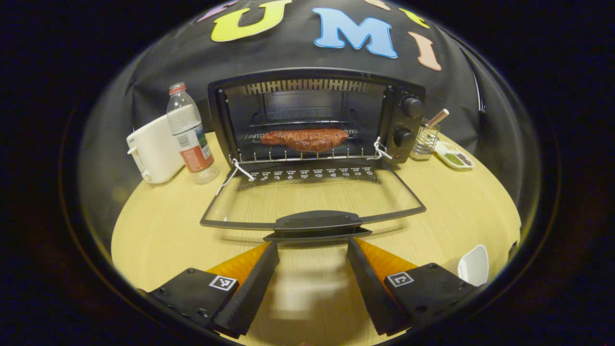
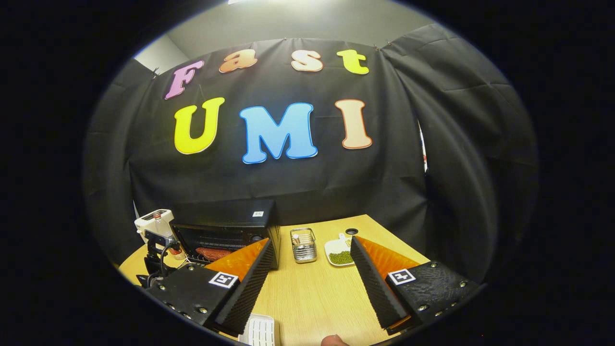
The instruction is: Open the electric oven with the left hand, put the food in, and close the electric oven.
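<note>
The black electric oven stands open at the back of the wooden table, its glass door folded down flat toward me. A brown piece of meat lies on the wire rack inside. My left gripper is open with nothing between its fingers, its tips just in front of the door handle and apart from it. In the right gripper view, my right gripper is open and empty above the table, to the right of the oven, where the meat shows inside.
Left of the oven stand a white appliance and a plastic bottle. On its right are a wire basket and a white dish of green beans. A white tray lies by the near table edge.
</note>
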The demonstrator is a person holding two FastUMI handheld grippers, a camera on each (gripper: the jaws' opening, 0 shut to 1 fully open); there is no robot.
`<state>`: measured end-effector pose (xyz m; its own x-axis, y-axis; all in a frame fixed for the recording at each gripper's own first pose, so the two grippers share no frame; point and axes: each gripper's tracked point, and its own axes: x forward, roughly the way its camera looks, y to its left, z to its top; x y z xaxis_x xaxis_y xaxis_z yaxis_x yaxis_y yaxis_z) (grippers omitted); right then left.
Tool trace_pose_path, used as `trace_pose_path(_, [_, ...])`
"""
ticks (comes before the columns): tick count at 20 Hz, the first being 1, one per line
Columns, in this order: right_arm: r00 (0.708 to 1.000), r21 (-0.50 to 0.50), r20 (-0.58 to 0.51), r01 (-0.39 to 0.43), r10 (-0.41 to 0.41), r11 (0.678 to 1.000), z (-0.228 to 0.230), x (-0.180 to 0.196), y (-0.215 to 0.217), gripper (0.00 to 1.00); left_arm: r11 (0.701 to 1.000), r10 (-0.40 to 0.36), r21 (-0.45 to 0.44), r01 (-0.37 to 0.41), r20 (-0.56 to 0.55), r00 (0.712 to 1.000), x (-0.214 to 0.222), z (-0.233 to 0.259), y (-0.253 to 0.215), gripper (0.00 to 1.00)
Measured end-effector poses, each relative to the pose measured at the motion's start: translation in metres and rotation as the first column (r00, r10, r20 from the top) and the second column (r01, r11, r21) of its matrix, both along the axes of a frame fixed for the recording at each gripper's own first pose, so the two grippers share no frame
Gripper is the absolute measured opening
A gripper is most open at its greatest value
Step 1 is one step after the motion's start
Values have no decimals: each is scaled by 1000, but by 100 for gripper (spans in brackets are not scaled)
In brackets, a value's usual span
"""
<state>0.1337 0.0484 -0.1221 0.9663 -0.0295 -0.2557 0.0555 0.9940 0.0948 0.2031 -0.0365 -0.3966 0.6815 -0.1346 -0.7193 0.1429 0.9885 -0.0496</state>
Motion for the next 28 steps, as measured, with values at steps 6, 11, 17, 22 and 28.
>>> trace_pose_path(6, [1000, -10, 5, 0, 0, 1000, 0, -2, -3, 98, 1000, 8, 8, -8, -8, 1000, 0, -6, 0, 100])
trace_pose_path(11, [1000, -5, 15, -22, 22, 1000, 3, 1, 3, 98, 1000, 11, 23, -12, 34, 999, -1, 10, 3, 97])
trace_pose_path(17, [998, 8, 16, -54, 54, 998, 0, 2, 12, 98, 1000, 6, 20, -9, 156, 988, 0, 57, 9, 97])
trace_pose_path(22, [997, 17, 10, -73, 73, 997, -3, 1, 17, 98, 1000, 3, 16, -7, 213, 977, 14, 70, 8, 100])
trace_pose_path(28, [997, 18, 0, -72, 72, 997, -4, 2, 15, 98, 1000, 12, 5, -14, 284, 959, 32, 90, 8, 97])
